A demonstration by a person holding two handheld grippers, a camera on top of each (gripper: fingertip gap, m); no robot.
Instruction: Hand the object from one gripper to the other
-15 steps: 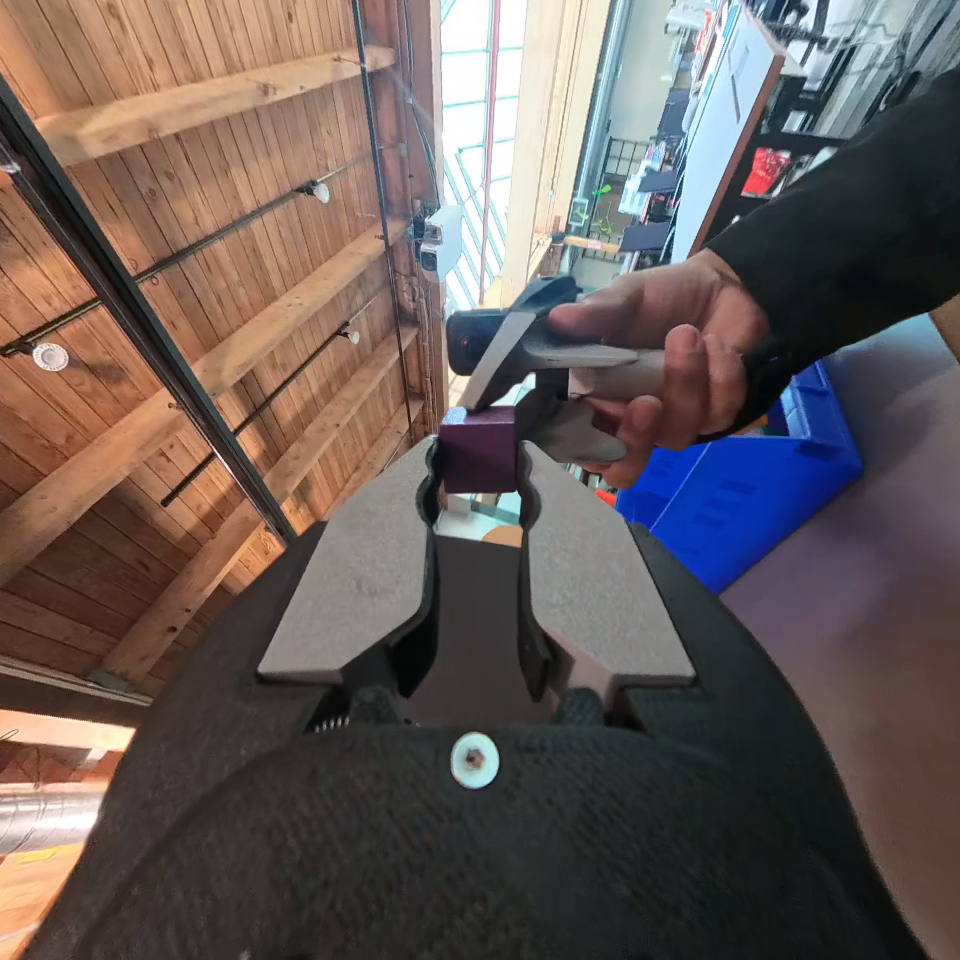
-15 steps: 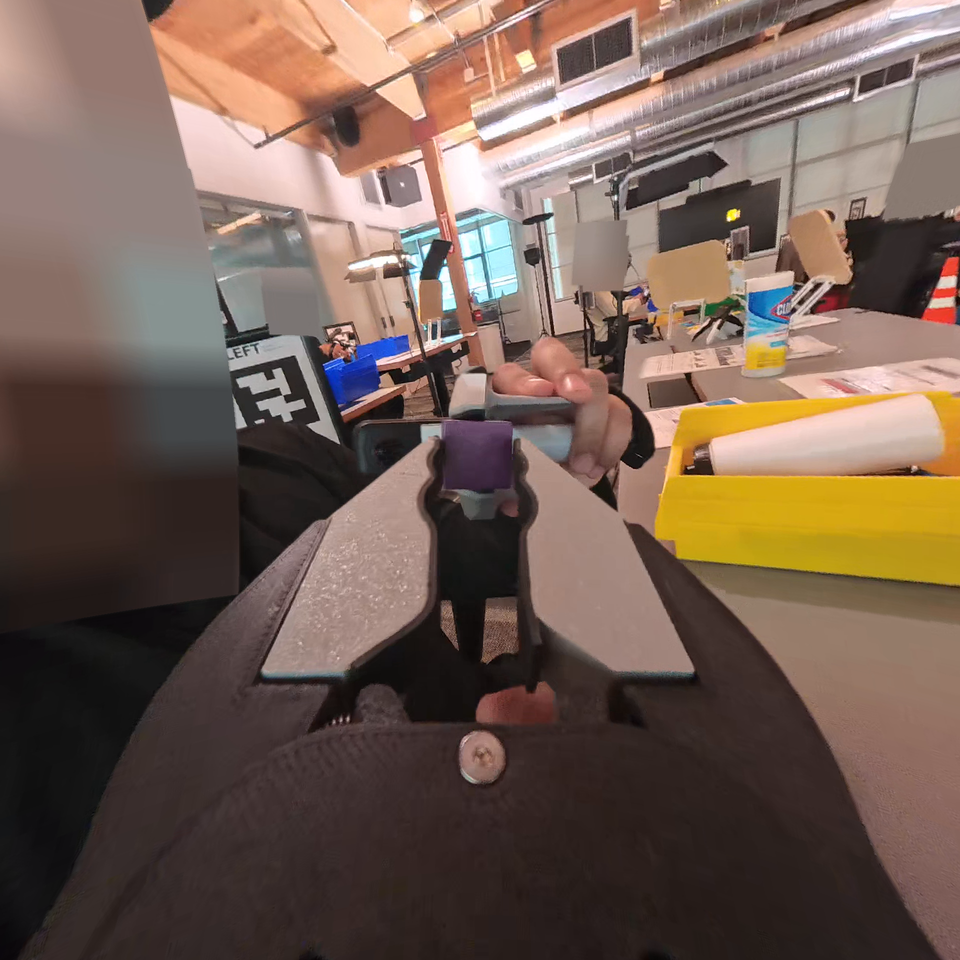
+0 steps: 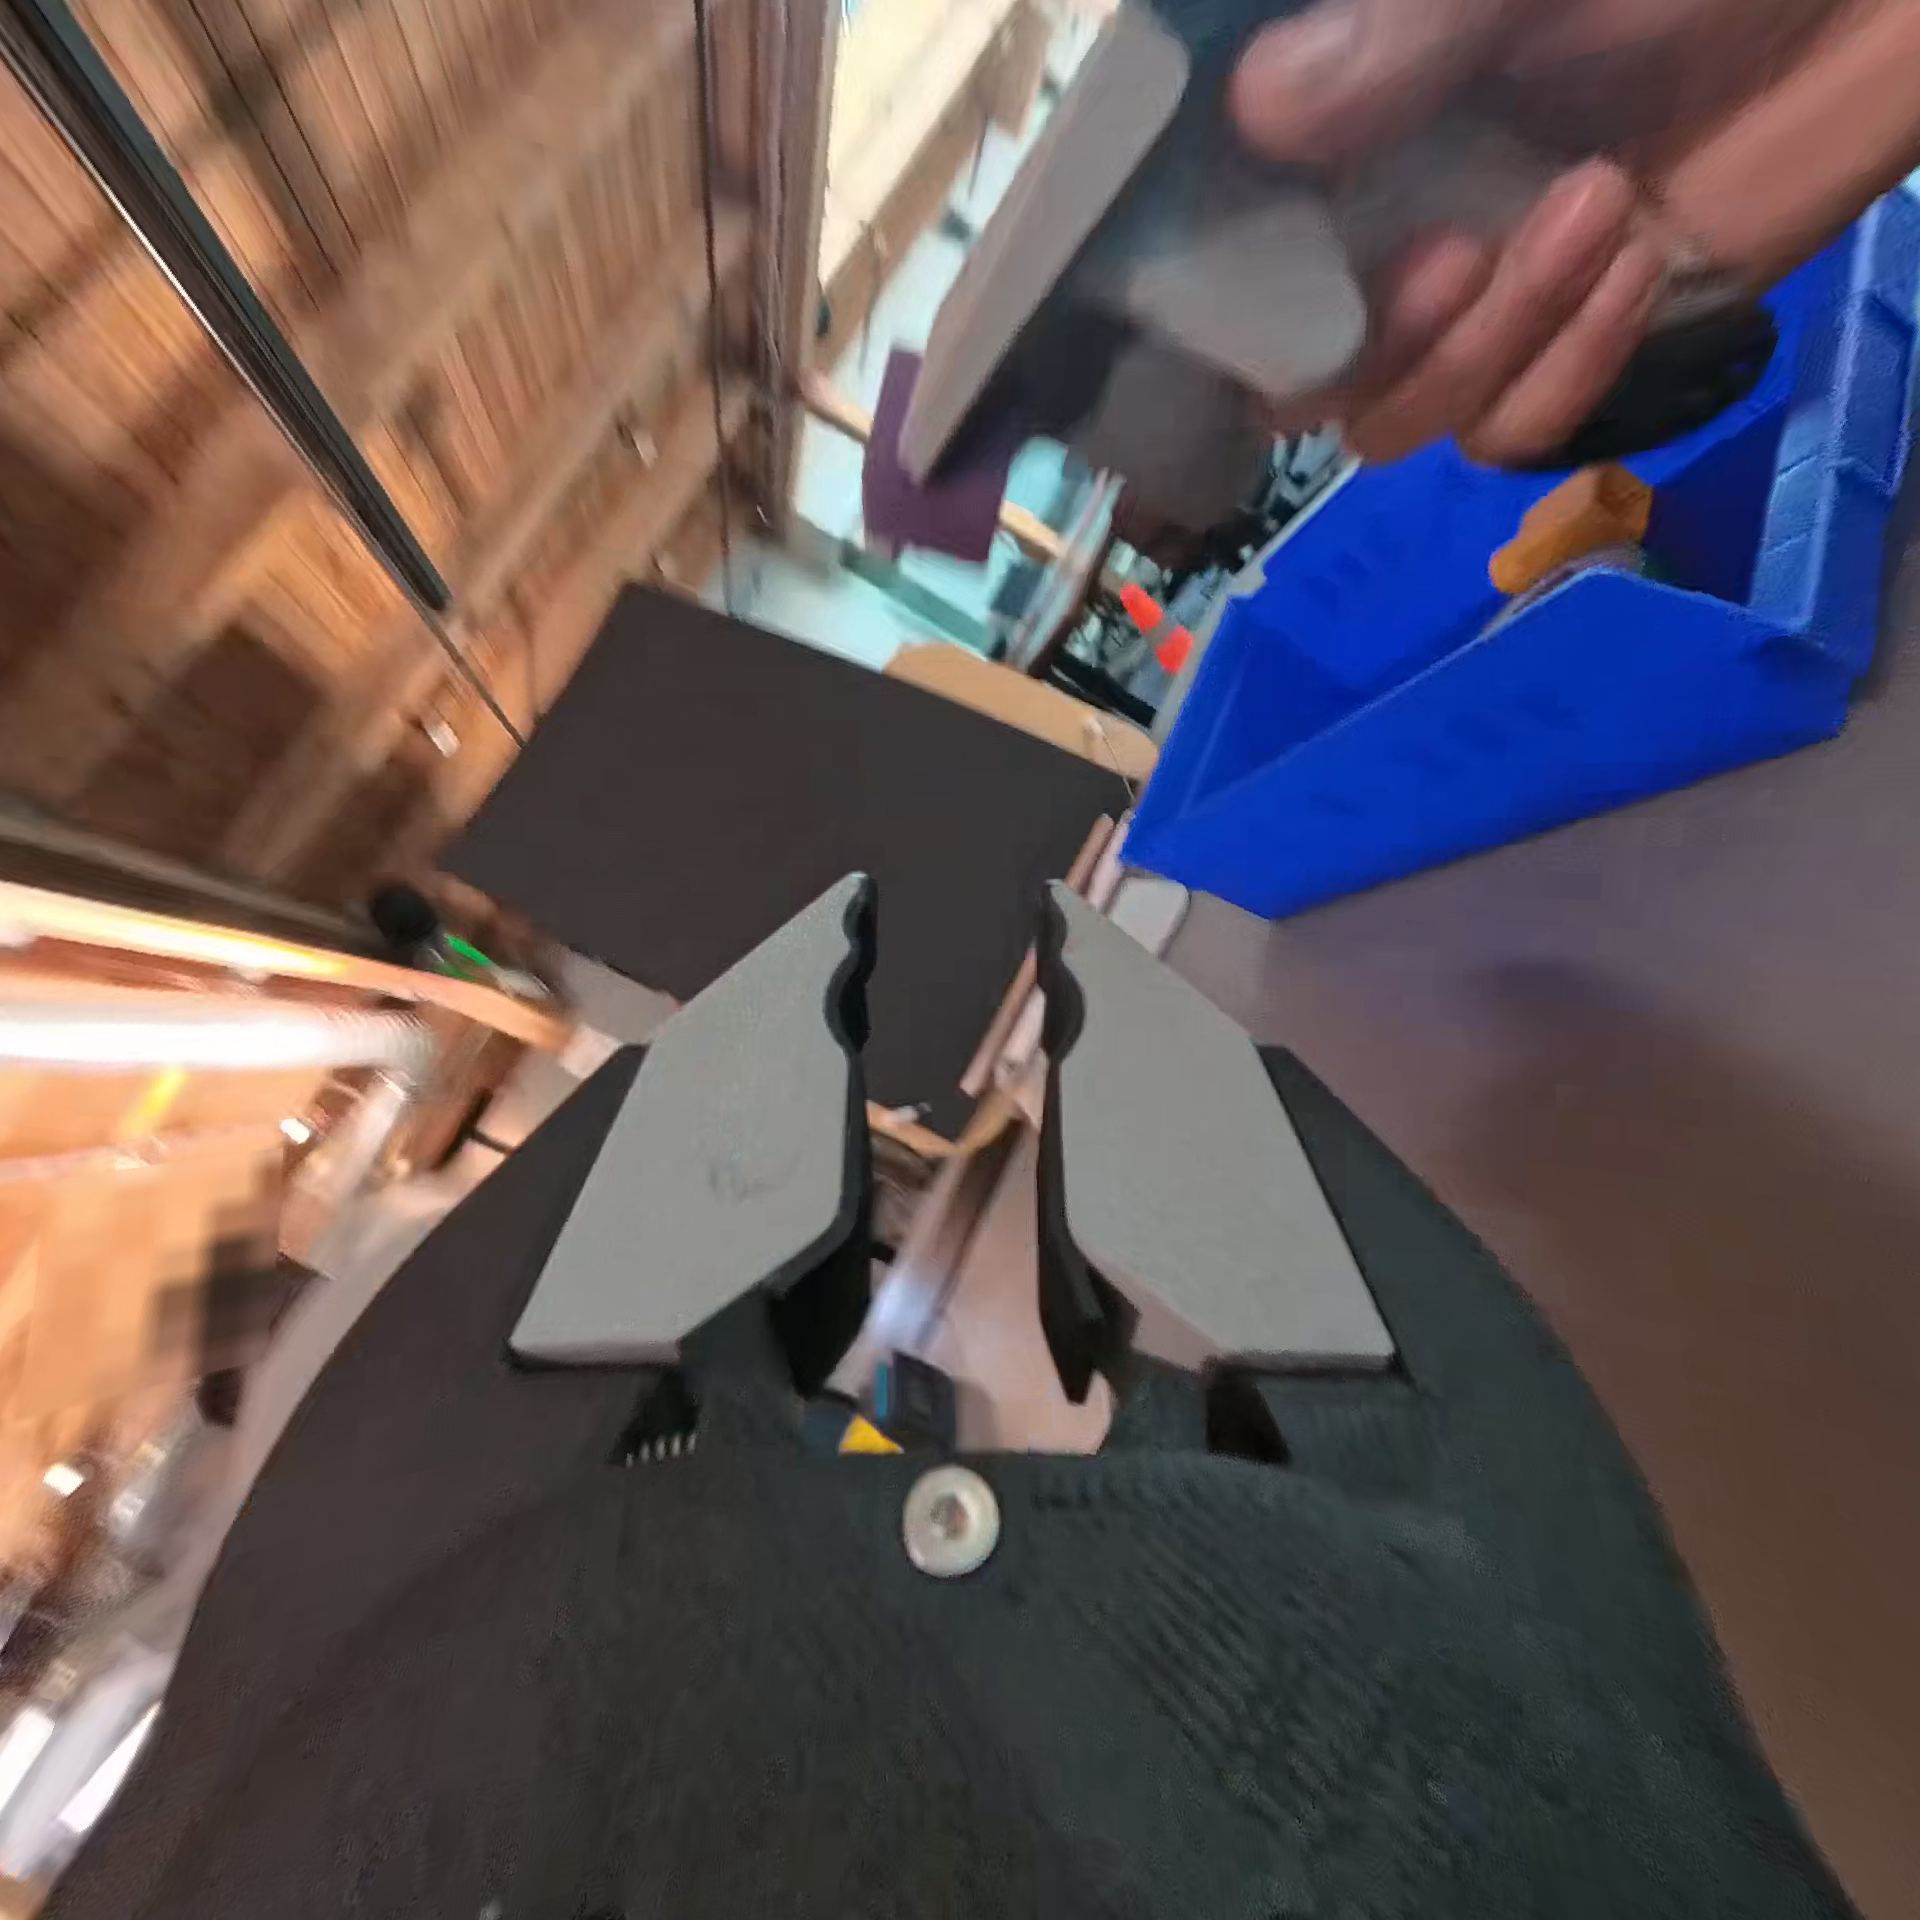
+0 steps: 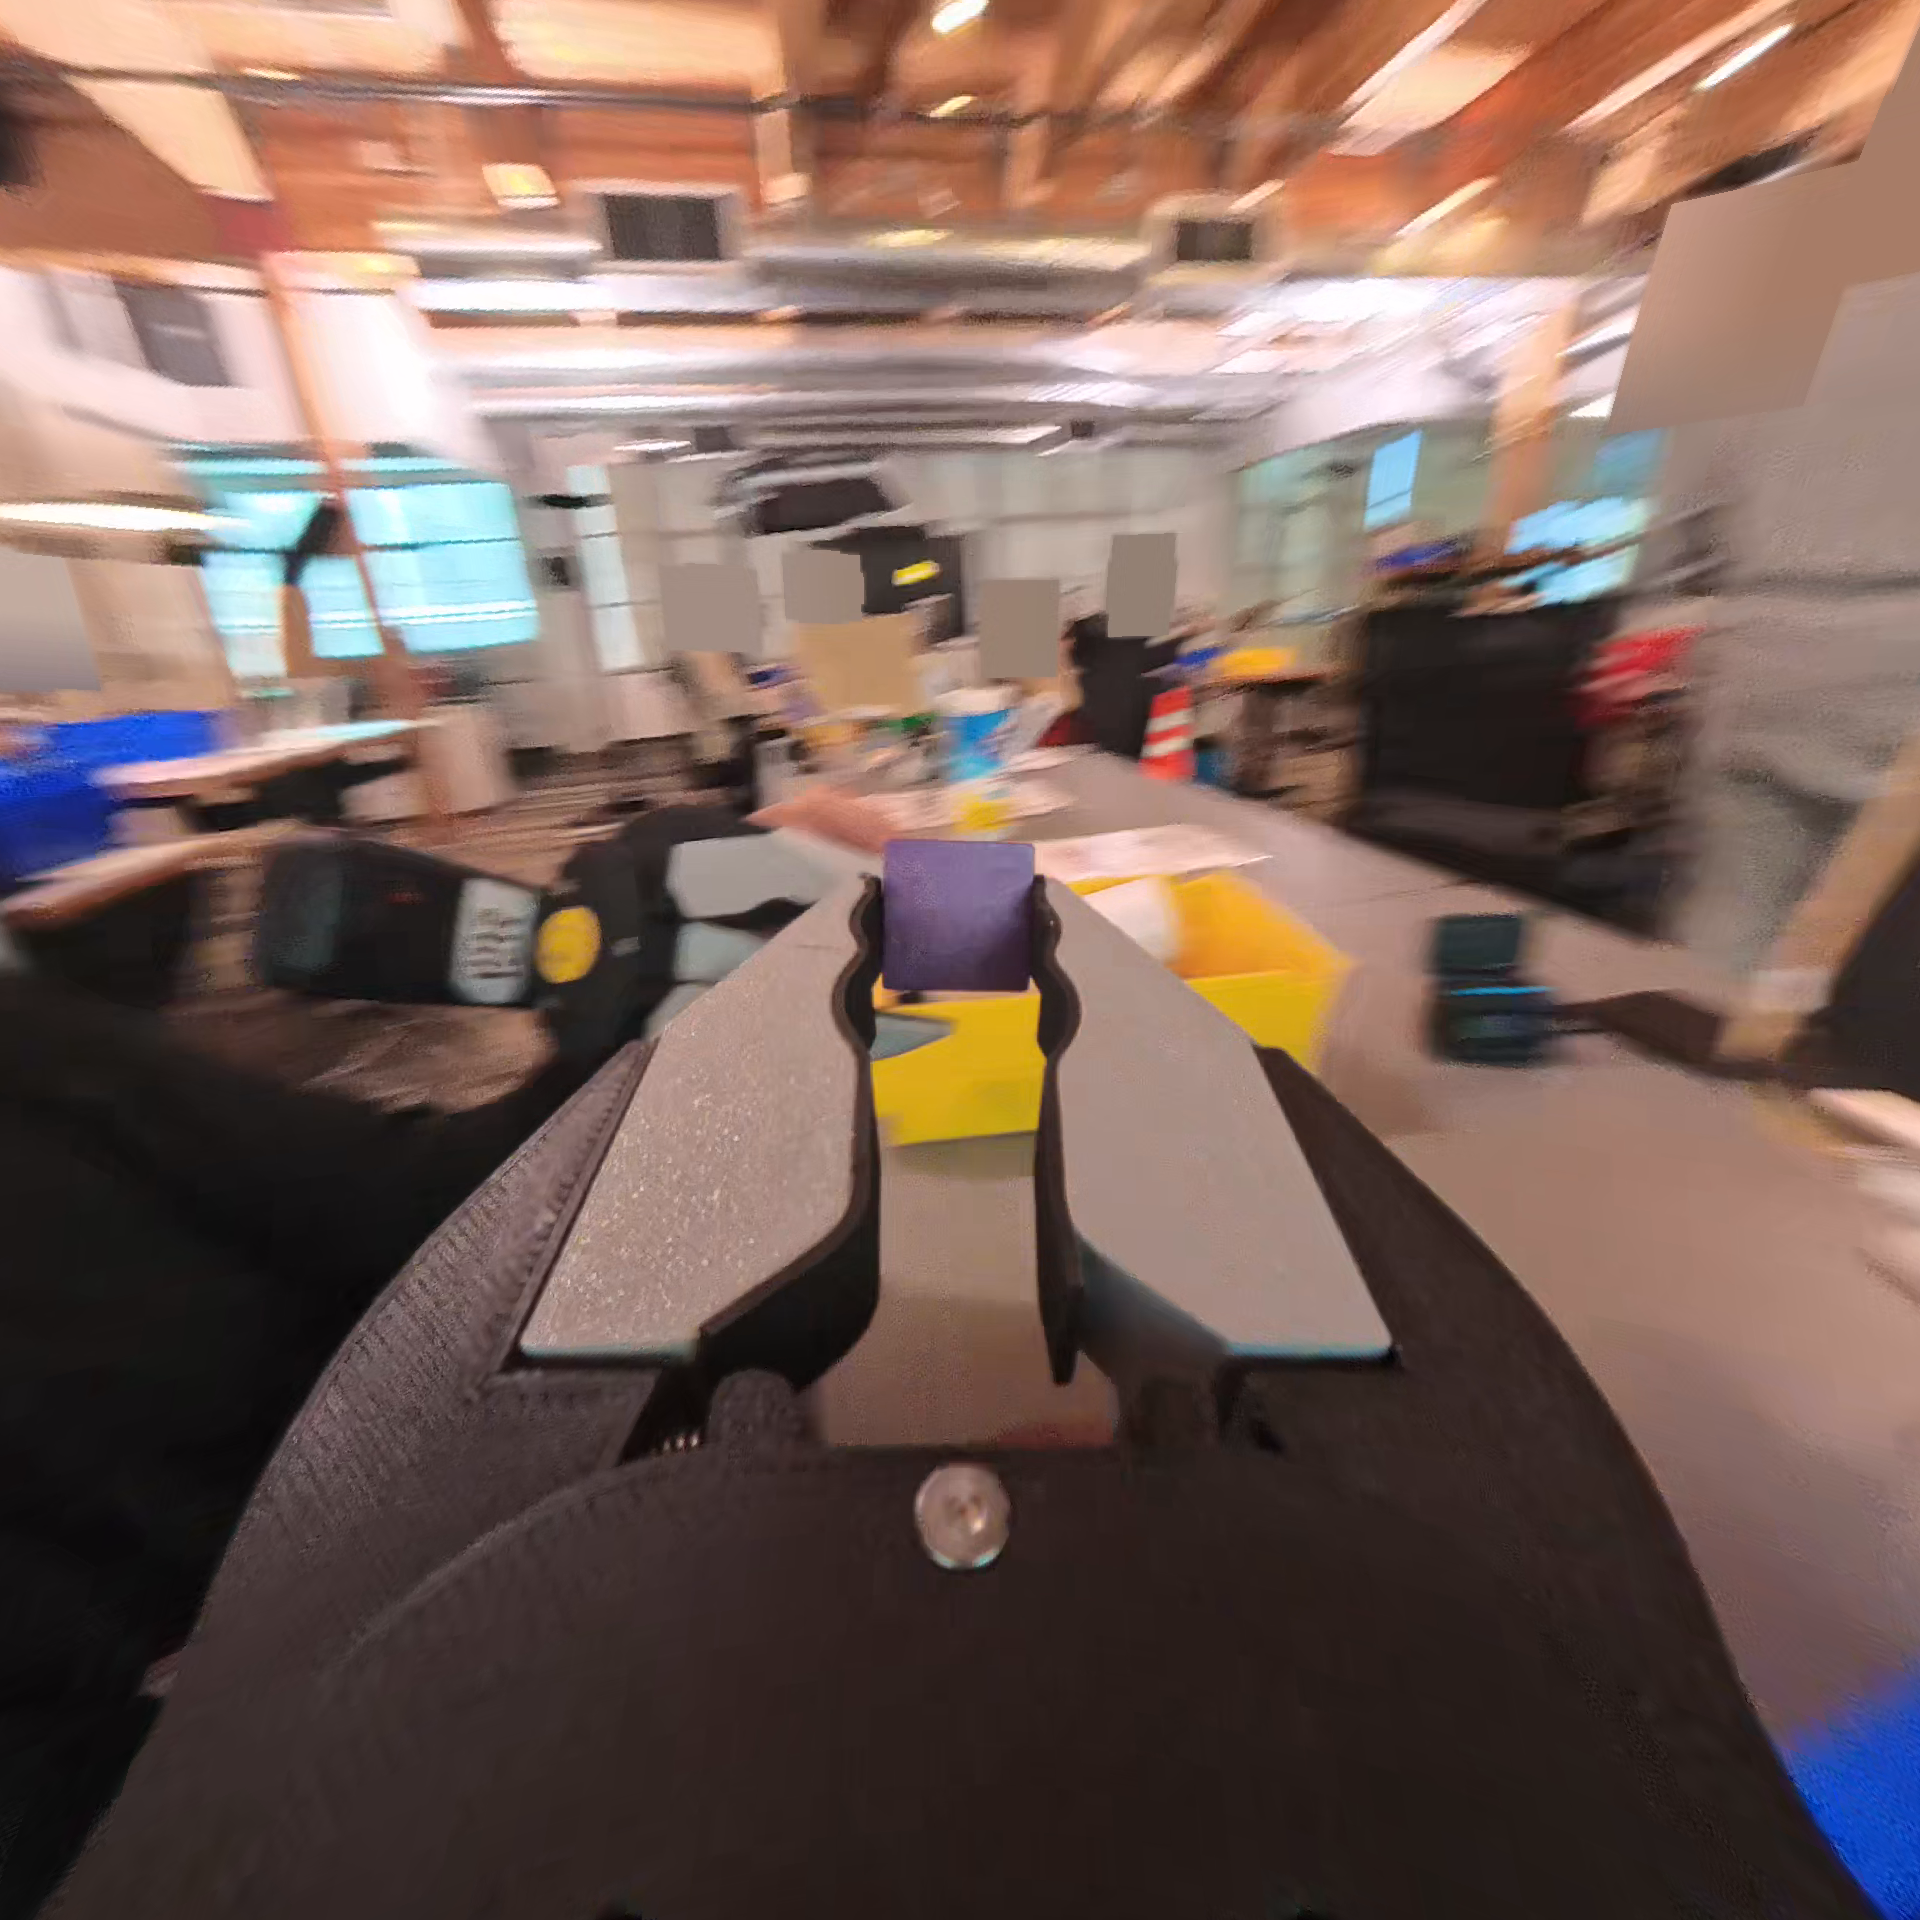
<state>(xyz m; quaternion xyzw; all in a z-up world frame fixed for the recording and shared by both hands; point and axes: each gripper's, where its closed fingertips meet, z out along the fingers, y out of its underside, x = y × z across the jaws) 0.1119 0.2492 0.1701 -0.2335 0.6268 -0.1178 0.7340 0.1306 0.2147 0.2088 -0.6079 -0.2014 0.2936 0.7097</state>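
The purple block (image 4: 957, 914) is being gripped between the fingertips of the right gripper (image 4: 957, 920), at their very ends, above the yellow bin (image 4: 1226, 966). The left gripper (image 3: 954, 935) is being held apart-fingered, with nothing between them.

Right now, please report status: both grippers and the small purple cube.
Left gripper open, empty. Right gripper shut on small purple cube, at fingertips. Nothing between them.
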